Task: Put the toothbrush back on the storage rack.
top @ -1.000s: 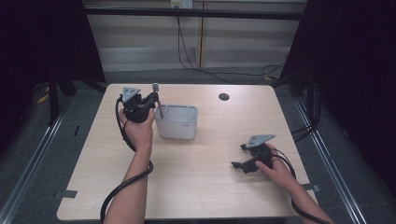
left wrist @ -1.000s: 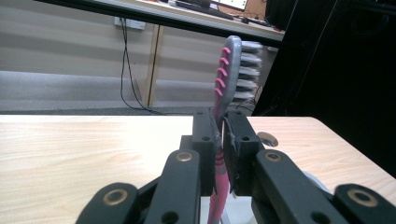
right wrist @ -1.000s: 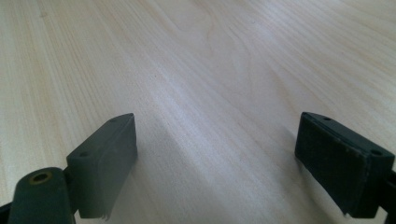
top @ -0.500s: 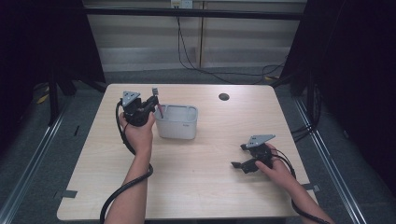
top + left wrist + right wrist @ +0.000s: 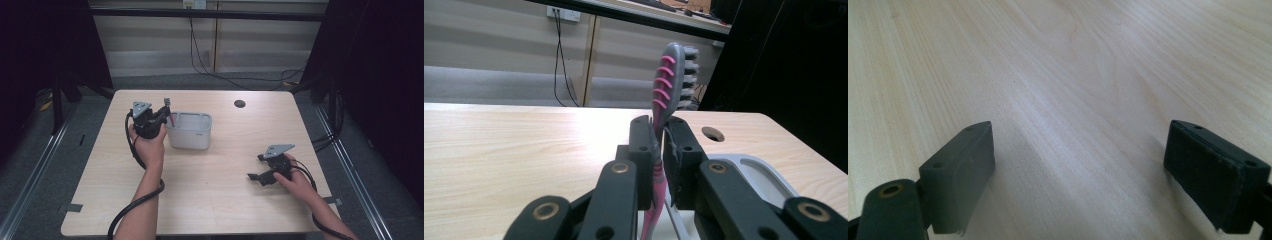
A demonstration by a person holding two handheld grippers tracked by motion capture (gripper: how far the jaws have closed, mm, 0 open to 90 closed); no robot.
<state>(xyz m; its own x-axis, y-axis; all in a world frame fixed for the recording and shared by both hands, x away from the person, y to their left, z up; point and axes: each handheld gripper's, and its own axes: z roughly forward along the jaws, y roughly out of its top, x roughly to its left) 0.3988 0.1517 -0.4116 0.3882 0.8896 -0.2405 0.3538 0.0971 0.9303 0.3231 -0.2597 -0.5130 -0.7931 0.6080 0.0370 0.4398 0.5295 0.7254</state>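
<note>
Pink and grey, a toothbrush stands nearly upright between the jaws of the left gripper, which are closed on its handle. In the left gripper view the bristled head rises above the jaw tips, bristles facing three o'clock, pink ribs along its back, and the pink handle runs down between the jaws toward six o'clock. At about four o'clock in that view lies the pale rim of a white bin, close under the gripper.

In the high view the left gripper is held up by the left hand at roughly ten o'clock on the light wooden table. The toothbrush pokes up just beside the bin's nine o'clock wall, its lower end at the rim. The white bin is rectangular and sits a little toward eleven o'clock of the table's middle. A dark round hole marks the tabletop near one o'clock.

The right gripper rests low at about four o'clock on the table, held by the right hand, well apart from the bin. Its jaws are spread wide with nothing between them; in the right gripper view the right gripper shows bare wood grain between the two black pads. Cables trail from both grippers toward six o'clock.
</note>
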